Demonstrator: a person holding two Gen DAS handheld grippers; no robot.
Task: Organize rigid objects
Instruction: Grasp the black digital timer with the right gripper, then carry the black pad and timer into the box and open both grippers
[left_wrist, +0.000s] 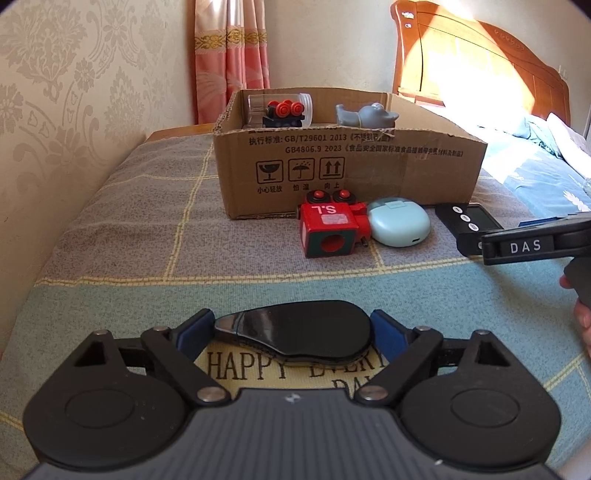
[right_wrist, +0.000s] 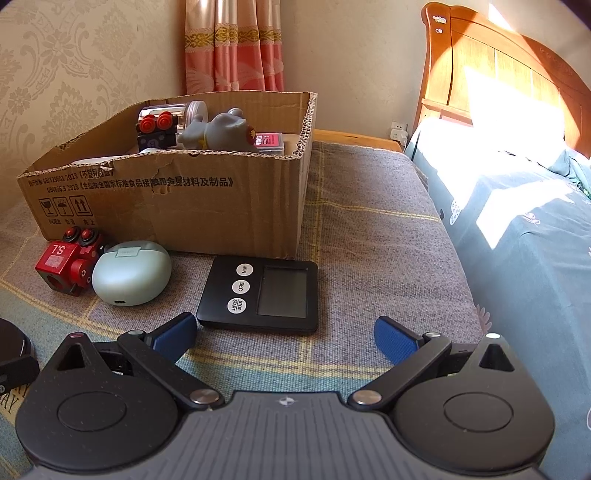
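Observation:
My left gripper (left_wrist: 291, 328) is shut on a flat black oval object (left_wrist: 295, 332), held low over the blanket. A red toy block marked S.L (left_wrist: 328, 230) and a mint earbud case (left_wrist: 399, 225) lie in front of the cardboard box (left_wrist: 351, 173). A black digital timer (right_wrist: 260, 293) lies flat just ahead of my right gripper (right_wrist: 286, 334), which is open and empty. The box (right_wrist: 166, 206) holds a grey toy figure (right_wrist: 218, 131), a red-wheeled toy (right_wrist: 155, 129) and a clear jar (right_wrist: 192, 110). The right gripper also shows in the left wrist view (left_wrist: 524, 245), beside the timer (left_wrist: 469, 221).
A patterned blanket (left_wrist: 110, 221) covers the surface. A bed with blue bedding (right_wrist: 517, 221) and a wooden headboard (right_wrist: 498, 66) lies to the right. Wallpapered wall and a pink curtain (right_wrist: 232, 44) stand behind the box.

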